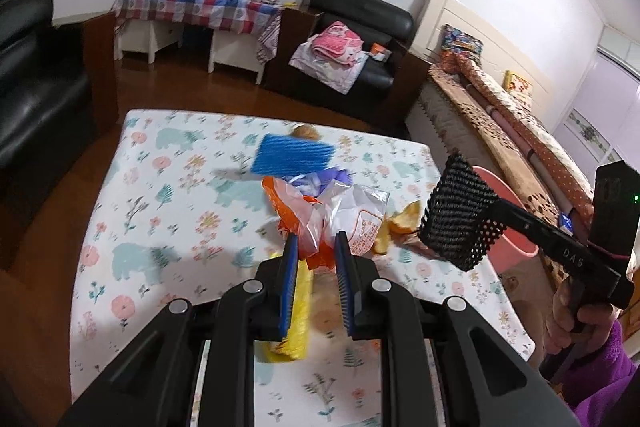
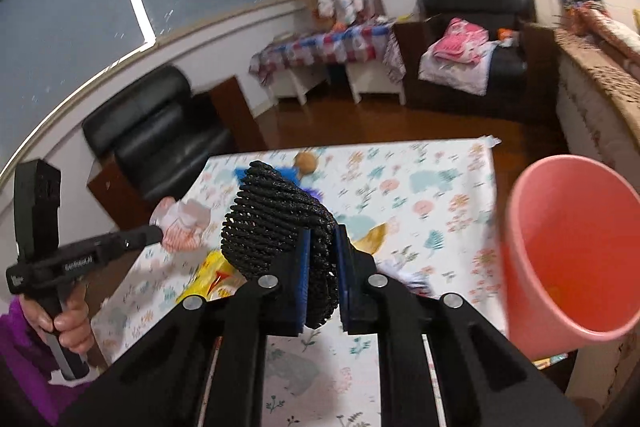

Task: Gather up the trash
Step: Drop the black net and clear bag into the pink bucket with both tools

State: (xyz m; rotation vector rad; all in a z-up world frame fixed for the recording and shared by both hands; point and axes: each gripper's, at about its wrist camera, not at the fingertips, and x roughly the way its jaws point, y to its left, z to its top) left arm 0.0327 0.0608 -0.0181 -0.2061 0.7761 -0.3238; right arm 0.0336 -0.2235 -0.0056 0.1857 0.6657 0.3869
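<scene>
My right gripper (image 2: 322, 233) is shut on a black foam net sleeve (image 2: 276, 223), held above the table; it also shows in the left wrist view (image 1: 456, 215). My left gripper (image 1: 316, 241) is shut on a crumpled orange-and-white plastic bag (image 1: 316, 215), seen from the right wrist view as a pale bundle (image 2: 182, 221). A pink bin (image 2: 568, 255) stands off the table's right edge, tilted toward me. On the floral table cover (image 1: 160, 187) lie a blue foam net (image 1: 294, 155), orange peel (image 1: 400, 221), a yellow wrapper (image 1: 298, 307) and a white printed wrapper (image 1: 366, 219).
A small brown round object (image 2: 306, 161) lies at the table's far edge. Black armchairs (image 1: 356, 39) (image 2: 156, 131) stand beyond the table. A bed with rolled bedding (image 1: 516, 131) runs along the right.
</scene>
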